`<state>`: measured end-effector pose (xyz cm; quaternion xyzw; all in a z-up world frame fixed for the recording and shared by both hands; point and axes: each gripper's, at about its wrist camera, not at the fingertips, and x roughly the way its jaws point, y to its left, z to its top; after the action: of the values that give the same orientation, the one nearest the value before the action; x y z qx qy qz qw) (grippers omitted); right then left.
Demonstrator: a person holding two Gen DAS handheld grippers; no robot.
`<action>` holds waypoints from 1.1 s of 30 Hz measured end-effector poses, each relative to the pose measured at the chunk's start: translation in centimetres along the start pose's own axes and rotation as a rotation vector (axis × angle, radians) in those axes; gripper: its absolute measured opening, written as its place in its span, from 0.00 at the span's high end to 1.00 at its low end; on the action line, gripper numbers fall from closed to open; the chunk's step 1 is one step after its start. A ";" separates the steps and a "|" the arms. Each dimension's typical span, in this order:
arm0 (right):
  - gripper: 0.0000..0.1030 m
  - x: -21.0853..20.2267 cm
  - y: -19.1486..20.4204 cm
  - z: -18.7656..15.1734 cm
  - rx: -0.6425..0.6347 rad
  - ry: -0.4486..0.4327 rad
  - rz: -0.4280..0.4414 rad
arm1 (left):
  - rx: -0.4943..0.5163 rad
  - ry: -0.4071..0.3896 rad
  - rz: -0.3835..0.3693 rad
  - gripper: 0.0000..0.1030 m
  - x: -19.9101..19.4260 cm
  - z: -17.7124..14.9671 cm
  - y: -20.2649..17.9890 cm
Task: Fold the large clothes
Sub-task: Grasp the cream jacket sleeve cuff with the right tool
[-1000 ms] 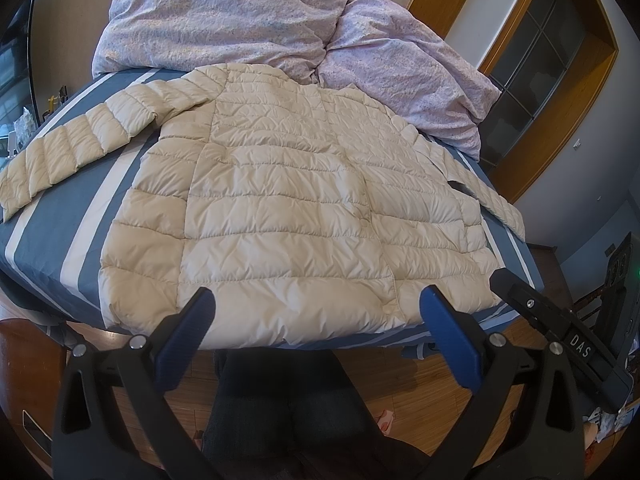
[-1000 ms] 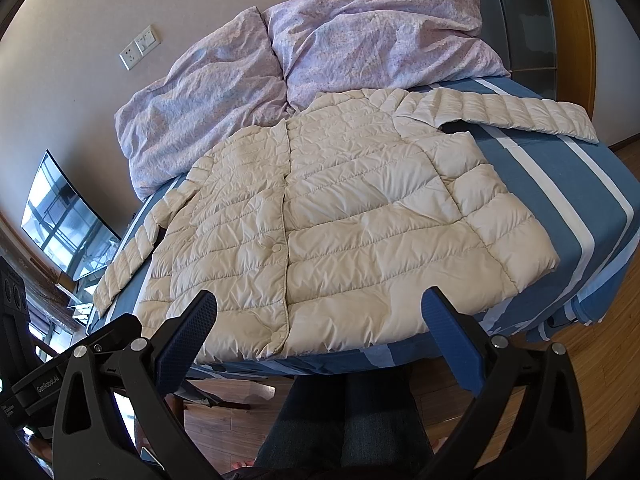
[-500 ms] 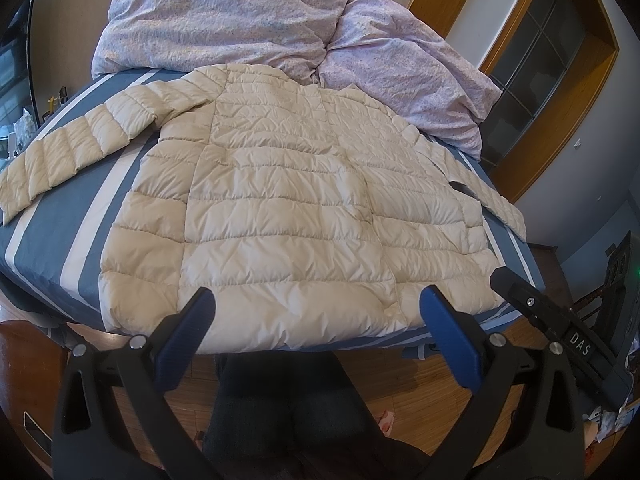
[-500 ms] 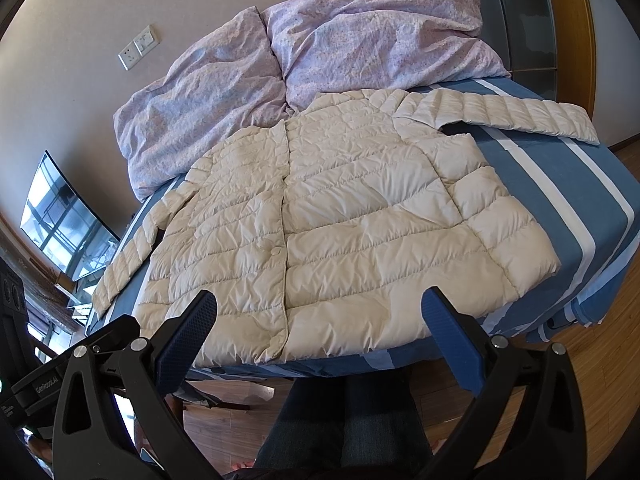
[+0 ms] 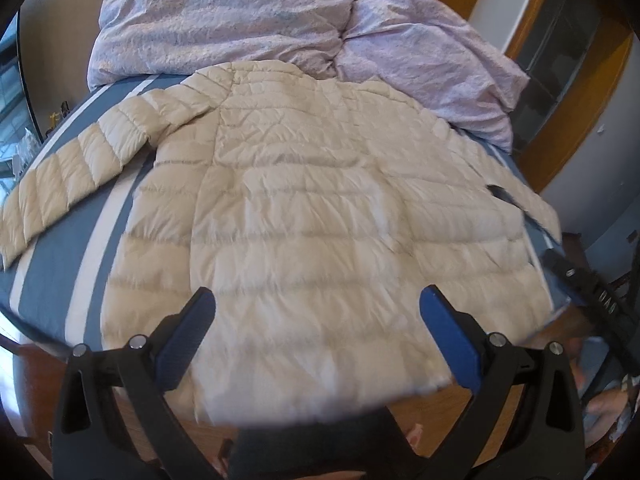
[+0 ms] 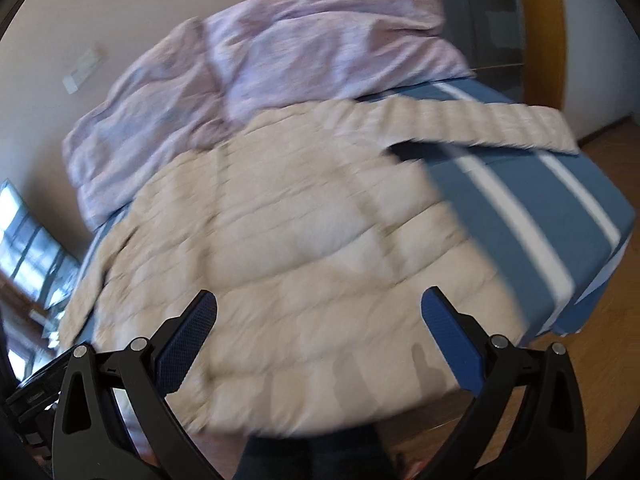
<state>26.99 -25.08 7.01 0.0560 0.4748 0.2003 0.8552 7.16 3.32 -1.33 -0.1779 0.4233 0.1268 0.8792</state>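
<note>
Motion blur marks the change: both views have closed in on the cream quilted puffer jacket [image 5: 320,216], spread flat on the blue-striped bed [image 6: 532,208]. Left gripper [image 5: 320,330] and right gripper [image 6: 320,330], 2 wide-spread and empty, approach its hem; folding seems about to start.

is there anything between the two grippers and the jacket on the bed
Nothing visible. The left gripper and the right gripper are both open above the near hem of the jacket, which lies spread flat on the bed. The duvet sits beyond it.
</note>
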 end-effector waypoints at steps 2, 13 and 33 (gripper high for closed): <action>0.01 1.1 -2.3 1.8 0.040 -0.013 -0.041 | 0.003 0.006 0.027 0.02 1.5 1.6 0.4; 0.14 7.5 -20.8 12.7 0.329 -0.021 -0.347 | 0.076 0.037 0.201 0.02 9.3 9.1 3.0; 0.91 11.8 -32.4 14.9 0.573 0.002 -0.443 | 0.086 0.095 0.179 0.02 12.8 10.9 5.4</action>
<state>54.34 -48.62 -3.42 0.1890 0.5129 -0.1309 0.8271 20.57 13.73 -6.25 -0.1075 0.4839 0.1779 0.8501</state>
